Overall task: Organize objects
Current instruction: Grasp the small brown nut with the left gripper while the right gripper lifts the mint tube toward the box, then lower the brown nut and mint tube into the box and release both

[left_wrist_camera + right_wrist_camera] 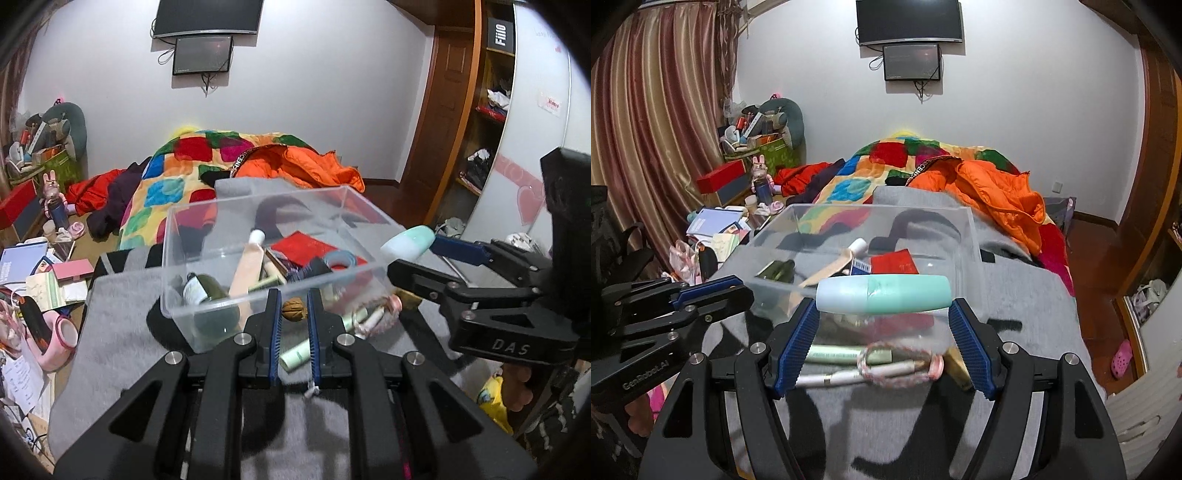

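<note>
My left gripper [293, 295] is shut on a small brown walnut-like bead [294, 311] held at its fingertips, and a white cord end [312, 391] hangs near its right pad. The bead hovers at the near wall of a clear plastic box [177, 236] that stands on a grey blanket [122, 332]. My right gripper [882, 308] is shut lengthwise on a mint and pale-blue bottle [882, 294], just above the box's near rim [775, 288]. In the left wrist view that bottle [406, 243] is at the box's right corner. The box holds a cream tube [247, 262], a red card [306, 243], a tape roll [340, 258] and a dark bottle [203, 290].
On the blanket in front of the box lie a green tube [834, 354], a white pen [846, 376], a pink-white cord loop [901, 363] and a gold item [956, 363]. A colourful quilt [886, 166] and an orange jacket [993, 192] lie behind. A cluttered desk [727, 221] stands at the left.
</note>
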`<act>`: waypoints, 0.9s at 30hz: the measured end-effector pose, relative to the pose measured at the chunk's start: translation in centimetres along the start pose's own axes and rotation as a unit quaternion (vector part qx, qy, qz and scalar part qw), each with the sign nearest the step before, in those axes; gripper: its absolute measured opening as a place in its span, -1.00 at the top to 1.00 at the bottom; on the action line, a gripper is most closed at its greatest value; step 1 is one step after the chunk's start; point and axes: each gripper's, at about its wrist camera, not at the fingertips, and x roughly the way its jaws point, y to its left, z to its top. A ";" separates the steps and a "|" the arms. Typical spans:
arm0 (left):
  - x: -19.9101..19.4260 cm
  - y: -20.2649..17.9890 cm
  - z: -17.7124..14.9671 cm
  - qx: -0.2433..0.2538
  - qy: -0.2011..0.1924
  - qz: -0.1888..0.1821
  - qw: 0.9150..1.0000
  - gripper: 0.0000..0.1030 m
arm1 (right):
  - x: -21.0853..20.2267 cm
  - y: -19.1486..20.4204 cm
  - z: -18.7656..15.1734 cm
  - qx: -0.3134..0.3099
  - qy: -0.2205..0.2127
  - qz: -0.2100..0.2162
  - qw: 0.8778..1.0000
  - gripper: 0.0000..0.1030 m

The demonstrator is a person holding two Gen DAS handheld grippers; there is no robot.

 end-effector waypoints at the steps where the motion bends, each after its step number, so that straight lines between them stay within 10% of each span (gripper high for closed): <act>1: 0.1 0.1 0.2 0.000 -0.002 0.000 1.000 0.76 | 0.3 -0.1 0.2 0.001 0.001 0.000 1.000 -0.34; 27: 6.3 3.0 1.5 -0.036 0.026 -0.002 0.999 0.76 | 5.9 -0.6 1.7 -0.001 0.044 -0.023 0.999 -0.35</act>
